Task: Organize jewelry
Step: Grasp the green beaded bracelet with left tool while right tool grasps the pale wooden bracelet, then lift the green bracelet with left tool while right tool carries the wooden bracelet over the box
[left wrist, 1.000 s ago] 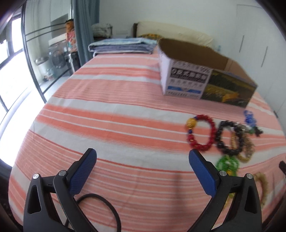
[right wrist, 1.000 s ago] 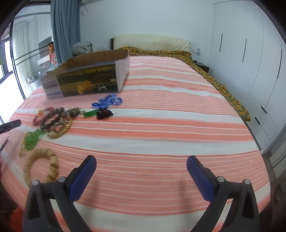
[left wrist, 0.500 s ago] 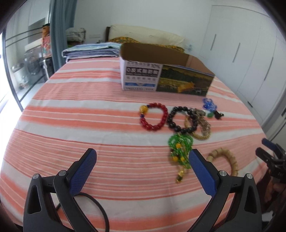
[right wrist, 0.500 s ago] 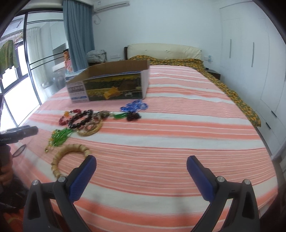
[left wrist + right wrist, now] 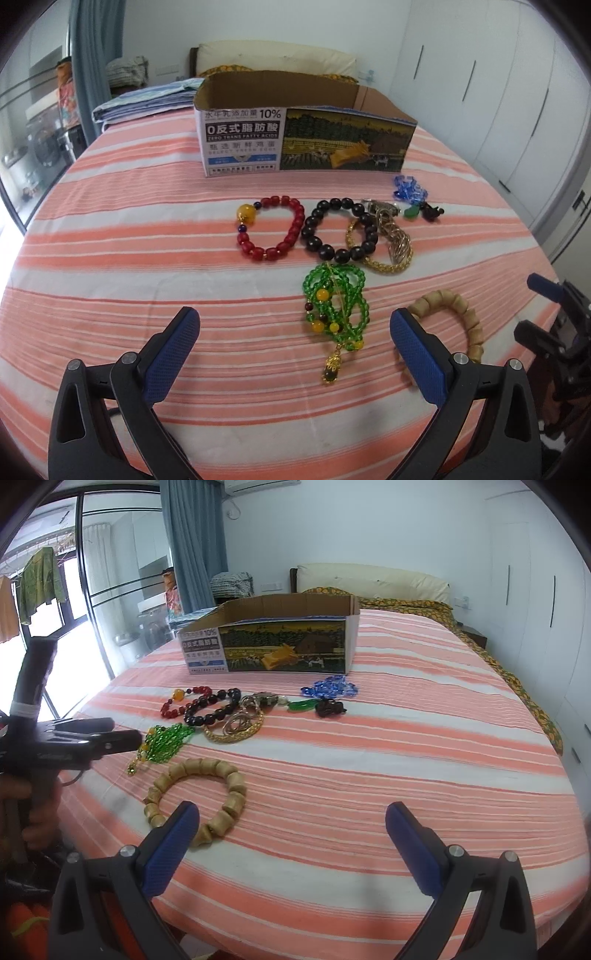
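Observation:
Several pieces of jewelry lie on the striped bed in front of an open cardboard box (image 5: 306, 140) (image 5: 273, 642). There is a red bead bracelet (image 5: 271, 229) (image 5: 181, 701), a black bead bracelet (image 5: 338, 230) (image 5: 212, 710), a gold chain bracelet (image 5: 388, 251) (image 5: 236, 727), green beads (image 5: 334, 302) (image 5: 166, 740), a wooden bead bracelet (image 5: 456, 315) (image 5: 201, 797), blue beads (image 5: 408, 188) (image 5: 330, 686) and a dark charm (image 5: 330, 707). My left gripper (image 5: 295, 328) is open, low over the bed just short of the green beads. My right gripper (image 5: 291, 819) is open, its left finger by the wooden bracelet.
The bed (image 5: 147, 258) has orange and white stripes. Folded blankets (image 5: 147, 103) and a pillow (image 5: 373, 581) lie at its far end. White wardrobes (image 5: 535, 602) stand on the right, a window and curtain (image 5: 192, 546) on the left. A hand (image 5: 40, 805) holds the left gripper.
Both cameras have swung and moved in towards the jewelry; the box and bracelets now sit central and closer. Both grippers stayed open.

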### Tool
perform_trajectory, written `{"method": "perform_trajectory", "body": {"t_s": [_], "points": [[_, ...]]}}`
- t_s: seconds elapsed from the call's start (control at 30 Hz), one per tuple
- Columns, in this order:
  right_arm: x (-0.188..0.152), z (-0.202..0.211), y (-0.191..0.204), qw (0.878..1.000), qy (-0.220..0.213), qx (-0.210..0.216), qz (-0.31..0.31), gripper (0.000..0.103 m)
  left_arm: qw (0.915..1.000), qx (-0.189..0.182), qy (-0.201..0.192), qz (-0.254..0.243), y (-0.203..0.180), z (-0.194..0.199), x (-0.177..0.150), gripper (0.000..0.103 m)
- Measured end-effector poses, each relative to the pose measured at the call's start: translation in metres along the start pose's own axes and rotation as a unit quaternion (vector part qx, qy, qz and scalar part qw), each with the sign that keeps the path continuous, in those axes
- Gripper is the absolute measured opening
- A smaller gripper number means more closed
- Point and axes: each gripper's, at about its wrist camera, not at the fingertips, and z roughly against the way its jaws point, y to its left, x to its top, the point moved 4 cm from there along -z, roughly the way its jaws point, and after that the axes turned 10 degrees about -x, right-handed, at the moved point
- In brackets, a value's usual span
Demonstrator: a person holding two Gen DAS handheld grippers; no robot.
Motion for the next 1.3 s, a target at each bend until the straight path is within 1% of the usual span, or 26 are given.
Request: {"method": "perform_trajectory", "body": {"t_s": [0.27, 0.43, 0.53, 0.6, 0.63, 0.7, 0.73, 0.77, 0.83, 0.87, 0.9, 0.93, 0.97, 1.0, 1.07, 1.3], "points": [[0.002, -0.003, 0.006, 1.000, 0.003, 0.017, 0.001, 0.102, 0.9996, 0.019, 0.023, -0.001, 0.000, -0.017, 0.004, 0.102], [0.006, -0.004, 0.008, 1.000, 0.001, 0.021, 0.003, 0.102, 0.9992, 0.025, 0.030, -0.008, -0.005, -0.026, 0.009, 0.102], [0.010, -0.010, 0.012, 1.000, 0.003, 0.023, 0.014, 0.098, 0.9984, 0.037, 0.039, -0.015, -0.009, -0.033, 0.010, 0.100], [0.012, -0.016, 0.017, 0.999, 0.008, 0.030, 0.020, 0.089, 0.9978, 0.044, 0.045, -0.018, -0.010, -0.037, 0.009, 0.093], [0.013, -0.020, 0.020, 0.999, 0.013, 0.037, 0.025, 0.086, 0.9975, 0.047, 0.049, -0.018, -0.010, -0.039, 0.008, 0.091], [0.014, -0.027, 0.028, 0.998, 0.020, 0.048, 0.034, 0.069, 0.9973, 0.045, 0.055, -0.016, -0.011, -0.042, 0.006, 0.088], [0.014, -0.031, 0.033, 0.997, 0.024, 0.054, 0.042, 0.066, 0.9973, 0.046, 0.054, -0.016, -0.011, -0.042, 0.005, 0.087], [0.015, -0.036, 0.038, 0.997, 0.027, 0.058, 0.050, 0.062, 0.9974, 0.047, 0.052, -0.019, -0.012, -0.041, 0.005, 0.083], [0.013, -0.043, 0.046, 0.996, 0.033, 0.061, 0.064, 0.046, 0.9975, 0.043, 0.050, -0.026, -0.016, -0.040, 0.004, 0.073], [0.011, -0.047, 0.050, 0.995, 0.040, 0.063, 0.073, 0.036, 0.9976, 0.040, 0.048, -0.030, -0.018, -0.040, 0.004, 0.062], [0.010, -0.046, 0.053, 0.995, 0.032, 0.051, 0.085, 0.017, 0.9977, 0.036, 0.046, -0.033, -0.020, -0.040, 0.004, 0.044], [0.009, -0.045, 0.055, 0.994, 0.032, 0.046, 0.093, 0.015, 0.9979, 0.031, 0.044, -0.037, -0.022, -0.039, 0.005, 0.034], [0.010, -0.041, 0.055, 0.994, 0.034, 0.047, 0.094, 0.014, 0.9979, 0.030, 0.042, -0.038, -0.023, -0.037, 0.005, 0.021], [0.011, -0.038, 0.053, 0.994, 0.036, 0.054, 0.088, 0.014, 0.9985, 0.021, 0.038, -0.034, -0.022, -0.035, 0.005, 0.017], [0.015, -0.027, 0.047, 0.995, 0.031, 0.067, 0.071, 0.014, 0.9994, 0.011, 0.027, -0.020, -0.017, -0.028, 0.007, 0.015], [0.045, 0.023, 0.030, 0.995, -0.013, 0.092, 0.041, 0.014, 0.9990, -0.011, -0.035, 0.025, 0.001, 0.025, 0.026, 0.014]]}}
